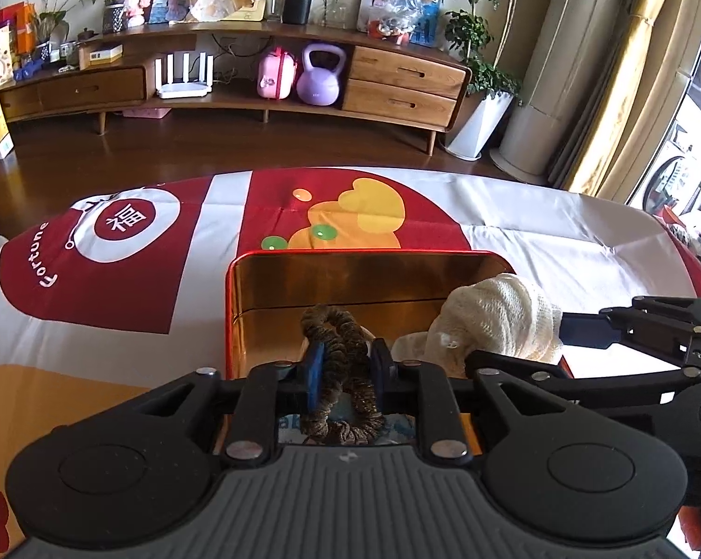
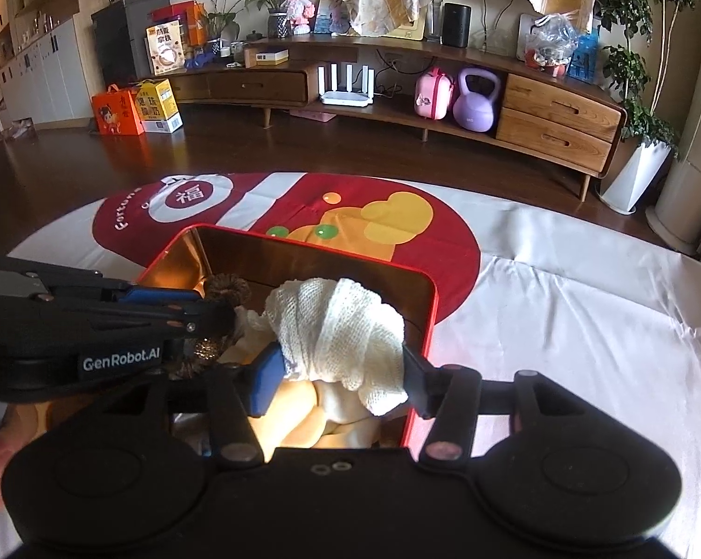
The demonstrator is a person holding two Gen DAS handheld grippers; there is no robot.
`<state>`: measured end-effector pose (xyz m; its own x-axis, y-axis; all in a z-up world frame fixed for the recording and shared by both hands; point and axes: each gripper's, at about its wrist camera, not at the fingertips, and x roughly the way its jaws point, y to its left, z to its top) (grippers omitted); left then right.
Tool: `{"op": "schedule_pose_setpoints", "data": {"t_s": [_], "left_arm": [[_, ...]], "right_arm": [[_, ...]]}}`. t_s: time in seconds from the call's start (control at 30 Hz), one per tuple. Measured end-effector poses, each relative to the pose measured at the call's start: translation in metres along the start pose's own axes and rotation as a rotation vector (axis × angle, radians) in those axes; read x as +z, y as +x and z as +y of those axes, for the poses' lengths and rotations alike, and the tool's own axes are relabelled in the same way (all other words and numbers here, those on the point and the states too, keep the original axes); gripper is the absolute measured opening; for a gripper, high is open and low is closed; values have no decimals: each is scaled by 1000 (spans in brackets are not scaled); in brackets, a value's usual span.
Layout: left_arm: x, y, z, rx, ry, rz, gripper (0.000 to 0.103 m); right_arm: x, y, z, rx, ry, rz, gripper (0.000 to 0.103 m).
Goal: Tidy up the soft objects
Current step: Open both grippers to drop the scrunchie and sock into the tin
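A red tin box point(image 1: 350, 275) with a gold inside stands on the cloth-covered table; it also shows in the right wrist view point(image 2: 425, 326). My left gripper point(image 1: 348, 368) is shut on a brown glittery scrunchie point(image 1: 341, 363) and holds it over the box's left part. My right gripper point(image 2: 339, 372) is shut on a cream knitted cloth point(image 2: 341, 326) over the box's right part. The cloth point(image 1: 499, 316) and the right gripper point(image 1: 579, 330) also show in the left wrist view. The scrunchie point(image 2: 224, 291) and the left gripper point(image 2: 206, 307) show in the right wrist view. Pale soft things point(image 2: 304, 419) lie in the box.
A red, white and yellow printed cloth point(image 1: 117, 256) covers the table. Beyond it are dark wooden floor and a long wooden TV cabinet point(image 1: 397, 88) with a purple kettlebell point(image 1: 320, 77). A potted plant point(image 1: 485, 107) and curtains stand at the right.
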<state>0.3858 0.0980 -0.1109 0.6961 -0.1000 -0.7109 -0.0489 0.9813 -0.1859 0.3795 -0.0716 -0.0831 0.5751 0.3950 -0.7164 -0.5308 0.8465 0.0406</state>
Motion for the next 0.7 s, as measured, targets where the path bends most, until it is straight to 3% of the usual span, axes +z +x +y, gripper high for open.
{"op": "schedule_pose_setpoints", "data": {"t_s": [0.2,0.7], "left_arm": [[-3,-11,7,6,-33,-15,59],[-11,-67,-11,-10,27,-82,61]], "right_arm": [[-1,-14,-2,7,11,-12,64],[-16,-74,12,48,9,-79,73]]}}
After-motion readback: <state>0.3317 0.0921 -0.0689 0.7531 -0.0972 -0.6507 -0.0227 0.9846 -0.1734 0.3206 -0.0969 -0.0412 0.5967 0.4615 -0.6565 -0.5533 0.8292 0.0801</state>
